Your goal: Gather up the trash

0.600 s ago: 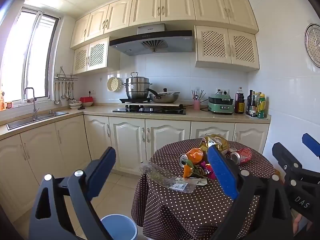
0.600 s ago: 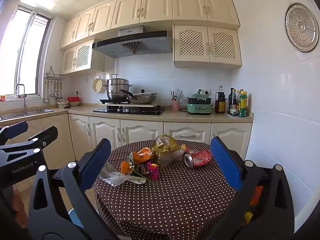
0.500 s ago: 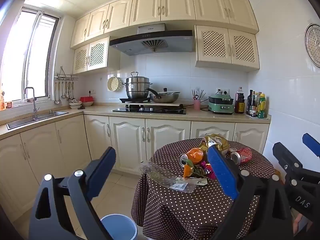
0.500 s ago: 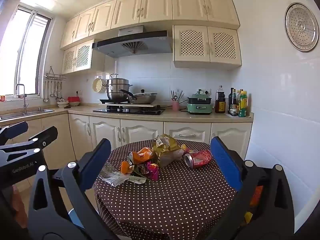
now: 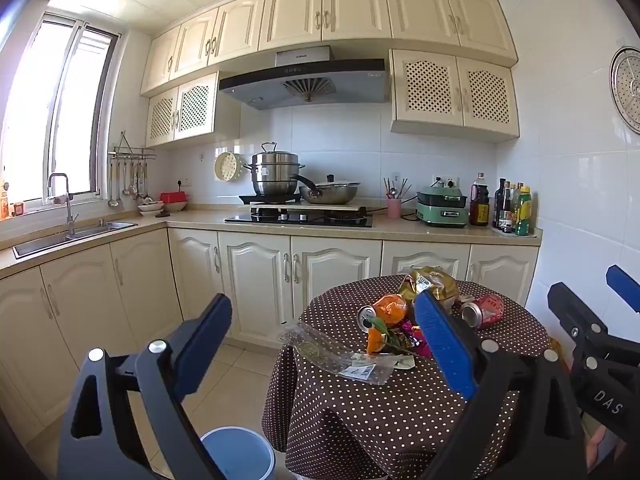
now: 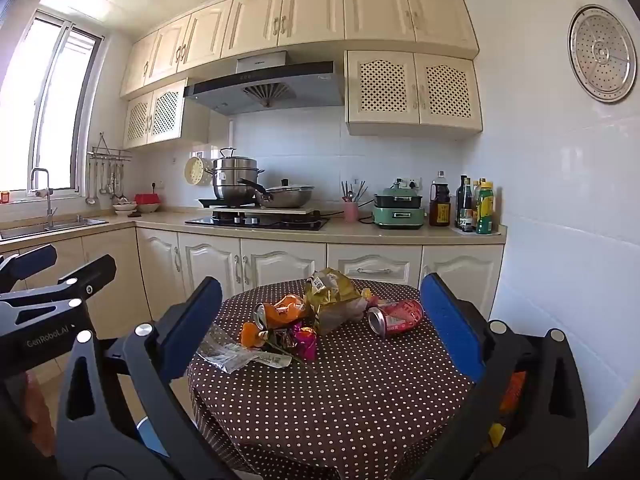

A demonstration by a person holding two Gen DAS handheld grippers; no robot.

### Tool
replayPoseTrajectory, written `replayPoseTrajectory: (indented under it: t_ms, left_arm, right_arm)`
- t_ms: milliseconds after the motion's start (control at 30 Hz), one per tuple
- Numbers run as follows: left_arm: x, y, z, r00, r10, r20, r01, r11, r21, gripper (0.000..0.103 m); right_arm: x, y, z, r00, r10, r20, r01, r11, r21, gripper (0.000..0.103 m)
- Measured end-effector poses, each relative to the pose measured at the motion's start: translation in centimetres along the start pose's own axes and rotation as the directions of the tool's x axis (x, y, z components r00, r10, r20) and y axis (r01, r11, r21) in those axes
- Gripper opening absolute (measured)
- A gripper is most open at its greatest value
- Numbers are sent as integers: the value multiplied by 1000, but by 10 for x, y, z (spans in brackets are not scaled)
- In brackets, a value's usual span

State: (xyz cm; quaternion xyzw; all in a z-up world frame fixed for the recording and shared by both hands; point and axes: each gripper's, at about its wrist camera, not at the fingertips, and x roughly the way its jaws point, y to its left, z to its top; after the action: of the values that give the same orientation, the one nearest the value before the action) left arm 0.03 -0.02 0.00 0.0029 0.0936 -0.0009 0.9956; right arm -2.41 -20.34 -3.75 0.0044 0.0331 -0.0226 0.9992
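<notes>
Both the left gripper [image 5: 322,342] and right gripper [image 6: 320,320] gape wide, empty. At frame centre, the red can [image 6: 395,316] lies sideways on the counter [image 6: 340,400]; a nudge could roll it off.

Daylight came through a window [image 5: 60,120] on the left, above the sink [image 5: 72,236]. Cream cabinets [image 6: 312,12] lined the far white-tiled wall [image 6: 560,200]; the floor [image 5: 236,380] was pale tile.

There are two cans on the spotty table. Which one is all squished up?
The orange drink can is the squished one: it is crumpled, toward the left of the pile. The red drink can, on the right, lies on its side and keeps its round shape.
</notes>
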Motion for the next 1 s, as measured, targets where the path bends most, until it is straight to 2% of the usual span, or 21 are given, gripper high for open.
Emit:
replayPoseTrajectory:
  t_ms: [1000]
  left_arm:
    - [5,2,-7,1000,-4,-7,4,1000,1,91]
  right_arm:
    - [1,-1,-6,1000,-3,-4,3,1000,2,97]
